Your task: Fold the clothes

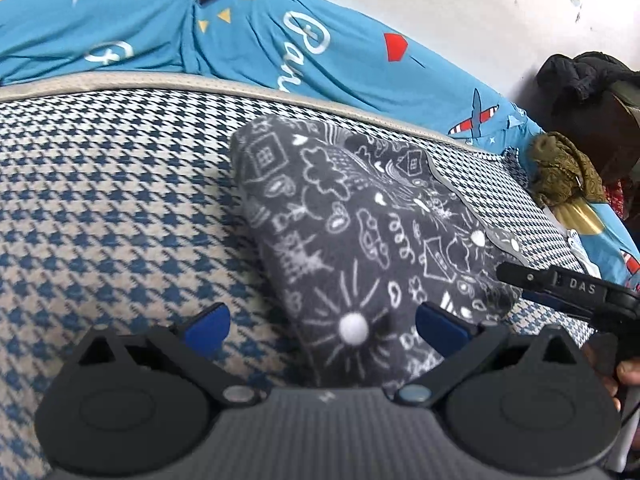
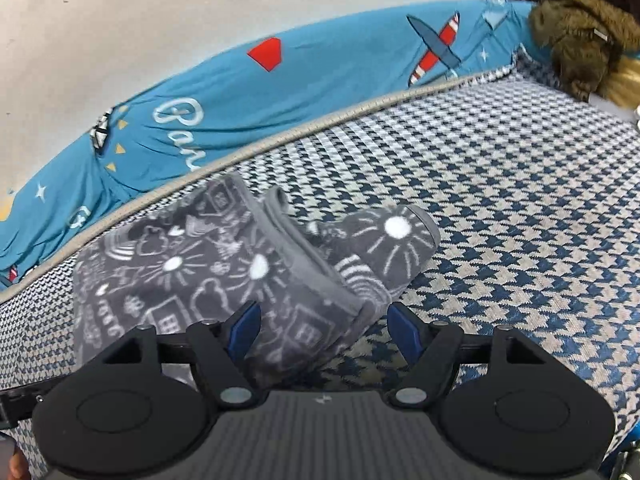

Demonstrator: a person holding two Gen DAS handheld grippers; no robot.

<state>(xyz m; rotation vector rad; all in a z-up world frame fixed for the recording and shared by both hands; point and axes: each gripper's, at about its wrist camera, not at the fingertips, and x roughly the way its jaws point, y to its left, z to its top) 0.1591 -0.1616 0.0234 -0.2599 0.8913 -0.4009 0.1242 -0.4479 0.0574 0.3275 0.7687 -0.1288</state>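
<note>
Blue pads tip both grippers, and both sets of fingers are spread wide, gripping nothing. The left gripper (image 1: 322, 330) hangs low over the near end of the folded cloth (image 1: 360, 232). The right gripper (image 2: 322, 330) sits at the cloth's near right corner, and its black arm pokes in at the right edge of the left view. A hand (image 1: 626, 372) shows there too.

Under the cloth is a mat (image 1: 100, 200) with small blue and cream checks and a pale edge. The cloth is dark grey and soft, with white suns, houses and clouds. It lies folded, with a grey hem on top.

Past the mat is a bright blue sheet (image 1: 140, 40) with planes and stars. A brown bundle (image 2: 576, 40) sits at its far right. Behind is a plain pale wall (image 2: 120, 40).
</note>
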